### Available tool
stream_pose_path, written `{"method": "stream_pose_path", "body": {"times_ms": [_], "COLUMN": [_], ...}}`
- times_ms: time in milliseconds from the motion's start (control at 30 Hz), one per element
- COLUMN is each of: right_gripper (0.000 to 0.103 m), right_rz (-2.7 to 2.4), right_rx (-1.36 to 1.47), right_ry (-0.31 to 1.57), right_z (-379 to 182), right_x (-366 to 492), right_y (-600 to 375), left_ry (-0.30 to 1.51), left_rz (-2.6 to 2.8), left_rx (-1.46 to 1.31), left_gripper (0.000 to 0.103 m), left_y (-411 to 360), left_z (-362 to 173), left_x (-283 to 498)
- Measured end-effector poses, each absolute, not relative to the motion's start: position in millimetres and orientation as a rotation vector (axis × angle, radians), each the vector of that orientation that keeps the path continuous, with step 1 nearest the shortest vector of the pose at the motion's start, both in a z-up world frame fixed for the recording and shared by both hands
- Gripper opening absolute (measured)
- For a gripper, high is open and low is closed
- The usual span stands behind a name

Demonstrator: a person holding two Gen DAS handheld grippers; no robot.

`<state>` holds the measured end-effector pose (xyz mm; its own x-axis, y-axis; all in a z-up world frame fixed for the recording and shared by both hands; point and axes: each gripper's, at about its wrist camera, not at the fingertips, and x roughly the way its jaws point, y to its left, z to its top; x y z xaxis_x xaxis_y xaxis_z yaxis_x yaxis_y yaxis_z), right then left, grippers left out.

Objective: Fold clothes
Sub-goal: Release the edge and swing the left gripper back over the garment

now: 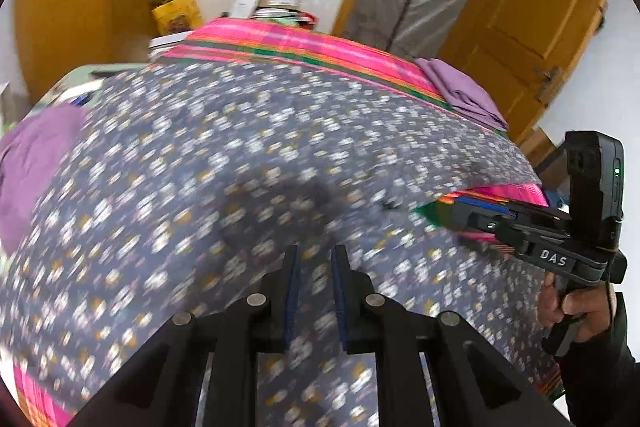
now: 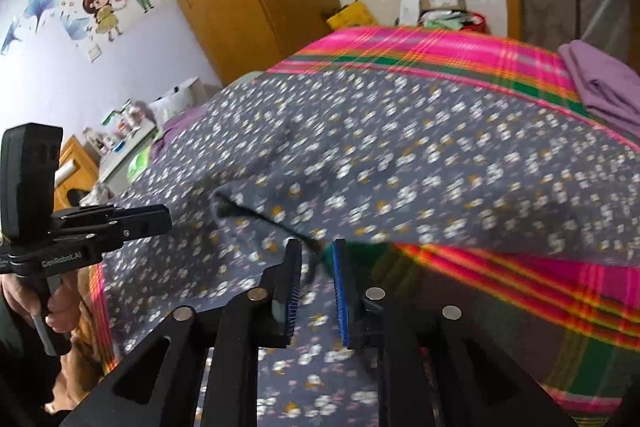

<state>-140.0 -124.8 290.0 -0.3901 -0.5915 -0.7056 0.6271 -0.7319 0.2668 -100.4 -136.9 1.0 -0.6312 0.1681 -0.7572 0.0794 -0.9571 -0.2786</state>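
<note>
In the left wrist view, one large grey floral cloth (image 1: 248, 163) is lying spread over one bed cover with pink, green and orange stripes (image 1: 304, 43), and it is filling most of the frame. The left gripper (image 1: 316, 255) is standing at the lower middle, its two fingers (image 1: 291, 291) narrowly apart; the cloth is running up between them, but blur is hiding whether the pads are pressing on it. At the right edge the right gripper (image 1: 452, 215) is reaching toward the cloth's edge, with one hand (image 1: 576, 307) holding its handle. Two purple pieces are showing: one folded purple garment (image 1: 460, 87) at the upper right, one purple cloth (image 1: 28, 163) at the left edge. One wooden door (image 1: 532, 11) is standing at the upper right.

In the right wrist view, the floral cloth (image 2: 400, 155) is covering the middle of the striped cover (image 2: 440, 55). The right gripper (image 2: 318, 251) is at the lower middle, fingers narrowly apart, with the cloth's dark edge lying between them; I cannot tell if they are gripping. The left gripper (image 2: 160, 223) is at the left edge. One folded purple garment (image 2: 604, 87) is lying at the right. One cartoon wall sticker with two figures (image 2: 116, 3) is showing at the upper left.
</note>
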Motion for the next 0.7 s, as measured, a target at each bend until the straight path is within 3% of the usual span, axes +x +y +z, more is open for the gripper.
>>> {"method": "stream_pose_path", "body": {"times_ms": [200, 333, 700], "right_gripper": [0.027, 0.027, 0.028], "right_rz": [-2.295, -2.372, -2.487], "right_rx": [1.135, 1.181, 1.123], "right_ry": [-0.008, -0.071, -0.096], "right_z": [285, 284, 299], "right_x": [-162, -172, -194], "right_y": [-86, -57, -1], "left_ry": [-0.442, -0.395, -0.481], "left_rz": [2.709, 2.621, 2.701], "left_rx": [-1.331, -1.415, -1.319], "left_gripper": [0.016, 0.017, 0.017], "left_y": [-123, -108, -122], "left_z": [-4, -22, 0], "left_x": [-144, -166, -126]}}
